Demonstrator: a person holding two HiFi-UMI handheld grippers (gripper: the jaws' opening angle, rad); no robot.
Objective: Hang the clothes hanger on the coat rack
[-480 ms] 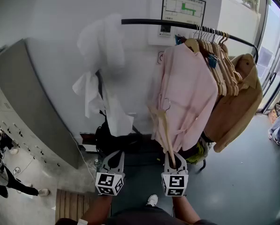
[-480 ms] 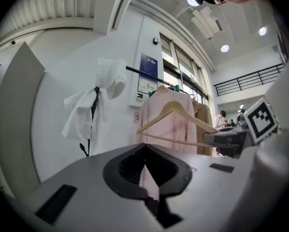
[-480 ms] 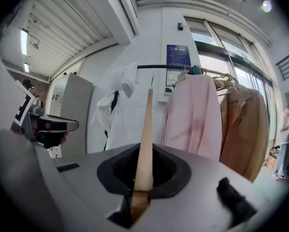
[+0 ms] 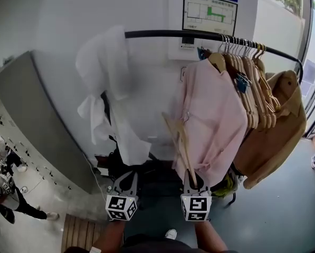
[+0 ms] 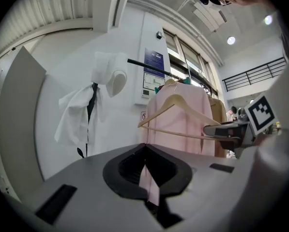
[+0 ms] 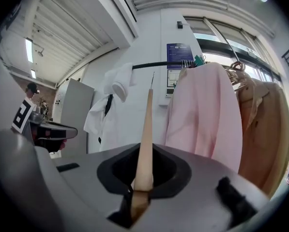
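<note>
My right gripper (image 4: 192, 175) is shut on the lower end of a bare wooden hanger (image 4: 179, 136), which stands up in front of a hanging pink shirt (image 4: 212, 115). In the right gripper view the hanger (image 6: 145, 139) rises edge-on from the jaws. In the left gripper view the hanger (image 5: 175, 111) shows as a full triangle held out by the right gripper (image 5: 220, 129). The black rack bar (image 4: 168, 34) runs overhead, bare at its left part. My left gripper (image 4: 126, 175) hangs beside it, shut with nothing in it.
Several wooden hangers (image 4: 247, 73) and a tan coat (image 4: 278, 130) crowd the bar's right end. A white garment (image 4: 105, 78) hangs at its left. Grey lockers (image 4: 30, 120) stand at the left with a person (image 4: 1, 157) beyond. Dark bags (image 4: 126, 165) lie below the rack.
The head view has tipped up a little, so the rack sits lower in the picture. Both grippers and the hanger hold nearly the same places.
</note>
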